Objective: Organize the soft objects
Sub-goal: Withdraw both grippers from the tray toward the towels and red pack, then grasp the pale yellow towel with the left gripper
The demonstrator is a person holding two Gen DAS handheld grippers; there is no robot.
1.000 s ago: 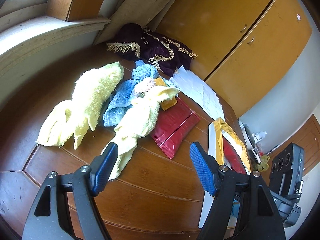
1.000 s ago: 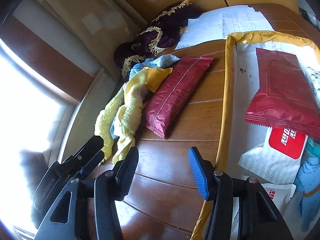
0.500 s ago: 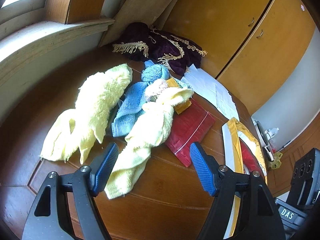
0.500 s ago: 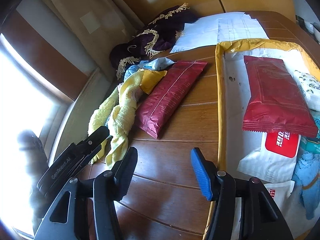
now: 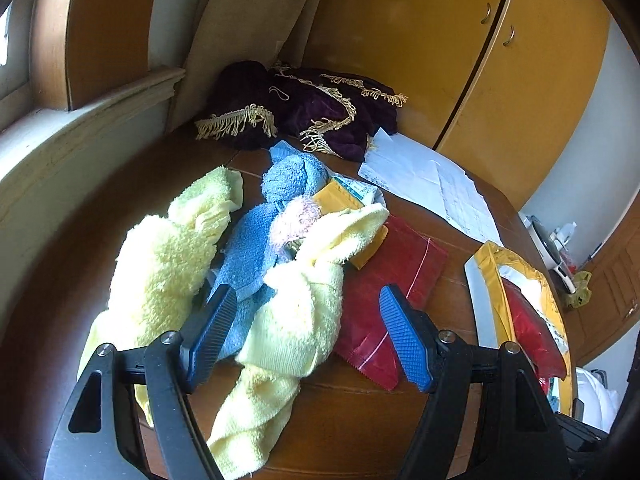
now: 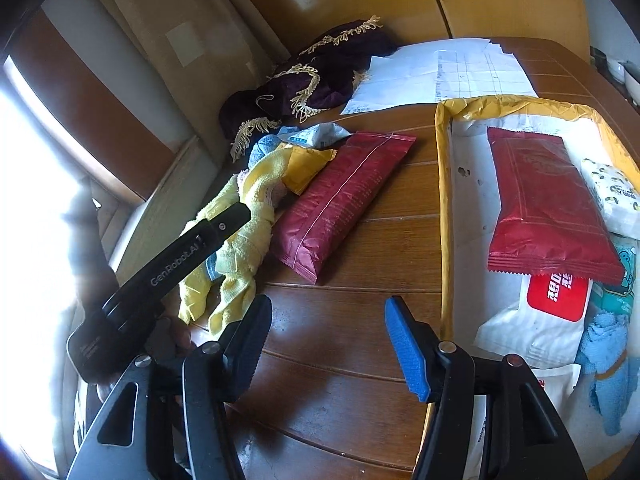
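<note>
Left claw (image 5: 304, 332) apart, straddling twisted yellow towel (image 5: 296, 312); risk: blue towel (image 5: 248, 256) or red packet (image 5: 384, 280) snags, drags along. Right claw (image 6: 328, 340) apart, empty over tabletop (image 6: 340, 320).

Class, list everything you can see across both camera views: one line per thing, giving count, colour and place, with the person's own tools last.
Fluffy terry towels: two, pale yellow, on the wooden table, left of the pile.
Terry cloth: one, blue, between the yellow towels.
Foil packet: one, dark red, on the table beside the towels.
Fringed velvet cloth: one, dark purple with gold trim, table's far corner.
Paper sheets: white, overlapping, count unclear, next to the velvet.
Yellow-rimmed tray: one, holding another red packet and white wipe packs.
Cabinet doors: two, yellow-orange, behind the table.
Left gripper: open, over a yellow towel.
Right gripper: open, over bare table.
</note>
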